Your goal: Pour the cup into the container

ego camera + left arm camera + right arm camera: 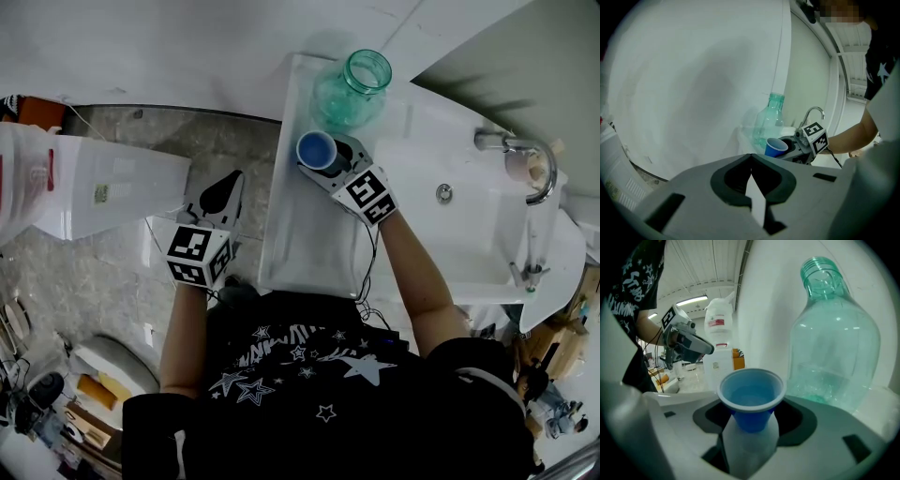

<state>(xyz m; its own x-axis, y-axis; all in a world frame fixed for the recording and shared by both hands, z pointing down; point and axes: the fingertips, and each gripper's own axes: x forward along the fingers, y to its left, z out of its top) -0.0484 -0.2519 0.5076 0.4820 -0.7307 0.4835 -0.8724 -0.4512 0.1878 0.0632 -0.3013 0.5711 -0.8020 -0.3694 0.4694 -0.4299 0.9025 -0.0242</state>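
Observation:
A blue cup (317, 150) with clear liquid in it stands upright on the white sink counter (309, 244). My right gripper (322, 161) reaches it from the near side, and its jaws hug the lower body of the cup (751, 394). Just beyond the cup stands an open, clear green jar (352, 89), which fills the right side of the right gripper view (832, 333). My left gripper (223, 192) hangs left of the counter over the floor, jaws together and empty. From the left gripper (751, 180) I see the cup (776, 147) and jar (769, 123) ahead.
A basin with a chrome faucet (525, 155) lies right of the counter. A large white plastic container with a red label (94, 192) stands on the floor at the left. The wall runs close behind the jar. Clutter lies on the floor at the lower left.

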